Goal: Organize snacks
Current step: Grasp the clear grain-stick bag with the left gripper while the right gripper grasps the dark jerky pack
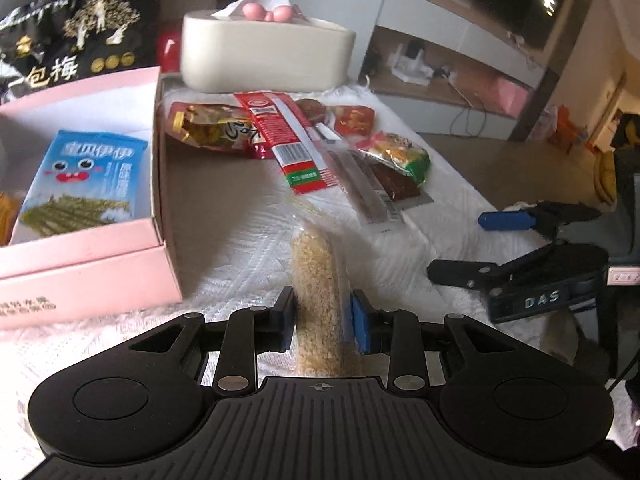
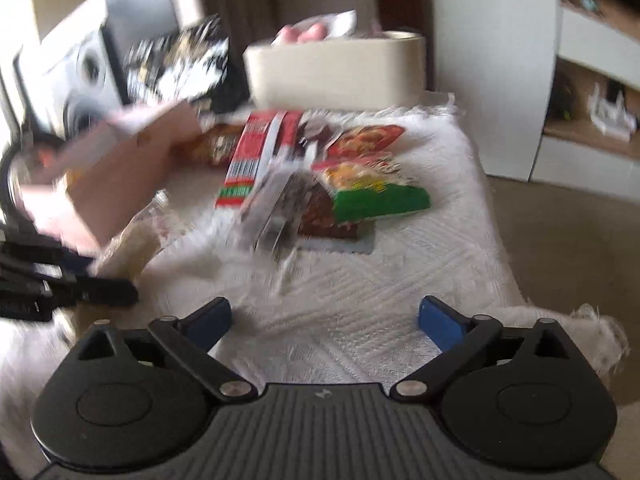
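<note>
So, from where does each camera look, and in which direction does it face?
Left wrist: sits on the left gripper, faces forward and down over the white cloth; its own fingers clamp a clear pack of grain snack, and the right gripper shows, open.
Right wrist: sits on the right gripper, jaws open and empty, facing the snack pile.
Shared: pink box, cream tissue box, red striped packet.

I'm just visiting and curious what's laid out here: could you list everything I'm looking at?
Box: one, pink, open, at left.
Blue packet: one, lying inside the box.
Black bag: one, black and gold, behind the box.
Tissue holder: one, cream, at the back.
Snack packets: a loose pile, mostly red, green and brown, on the white cloth.
Rice bar: one, tan, clear wrapper.
Left gripper: black, blue pads, shut on the rice bar.
Right gripper: black, open wide, empty.
</note>
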The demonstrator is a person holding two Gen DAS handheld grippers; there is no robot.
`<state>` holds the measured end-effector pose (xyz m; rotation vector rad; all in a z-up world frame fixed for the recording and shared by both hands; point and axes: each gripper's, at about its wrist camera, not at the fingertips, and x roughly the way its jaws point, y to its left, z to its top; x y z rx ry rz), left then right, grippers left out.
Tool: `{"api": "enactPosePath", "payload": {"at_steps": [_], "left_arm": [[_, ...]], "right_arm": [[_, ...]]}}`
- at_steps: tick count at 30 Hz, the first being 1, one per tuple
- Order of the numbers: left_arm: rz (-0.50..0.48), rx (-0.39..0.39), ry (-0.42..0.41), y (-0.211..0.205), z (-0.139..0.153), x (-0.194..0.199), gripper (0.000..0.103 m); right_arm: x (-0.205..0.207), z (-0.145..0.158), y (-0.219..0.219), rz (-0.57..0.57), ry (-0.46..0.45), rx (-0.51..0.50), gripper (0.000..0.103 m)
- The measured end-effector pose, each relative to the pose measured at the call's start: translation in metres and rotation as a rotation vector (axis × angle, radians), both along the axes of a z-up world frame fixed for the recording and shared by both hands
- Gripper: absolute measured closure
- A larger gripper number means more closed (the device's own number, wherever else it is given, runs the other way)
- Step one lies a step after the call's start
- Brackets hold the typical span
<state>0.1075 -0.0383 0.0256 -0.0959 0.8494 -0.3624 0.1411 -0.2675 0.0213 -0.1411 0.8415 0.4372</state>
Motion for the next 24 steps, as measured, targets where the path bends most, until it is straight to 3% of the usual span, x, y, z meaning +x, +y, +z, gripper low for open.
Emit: {"api": "enactPosePath", "payload": {"at_steps": [4, 7, 10, 12, 15, 21, 24], "left_arm": [[0.003, -0.007, -0.021, 0.000, -0.004, -0.003, 0.068], [0.005, -0.021, -0.045, 0.001, -0.007, -0.008, 0.067], [0.010, -0.068, -0.041, 0.007, -0.009, -0.007, 0.068], [0.013, -0.100, -0.033, 0.012, -0.009, -0.007, 0.068], [0.007, -0.090, -0.043, 0.011, -0.009, -0.008, 0.068], [-0.004, -0.033, -0.078, 0.003, -0.009, -0.014, 0.068], [-0.004, -0.035, -0.080, 0.002, -0.010, -0.013, 0.068]], "right_arm": [[0.003, 0.003, 0.001, 0.004, 0.014, -0.010, 0.000], [0.001, 0.013, 0.001, 0.022, 0.018, -0.018, 0.008], [-0.006, 0.033, 0.005, 0.014, -0.083, -0.013, 0.009], [-0.003, 0.043, 0.006, -0.018, -0.113, 0.025, 0.009], [0.018, 0.044, 0.007, -0.072, -0.046, 0.111, 0.010], [0.054, 0.012, 0.019, -0.120, 0.125, 0.174, 0.039], [0.047, 0.012, 0.030, -0.100, 0.081, 0.093, 0.046]]}}
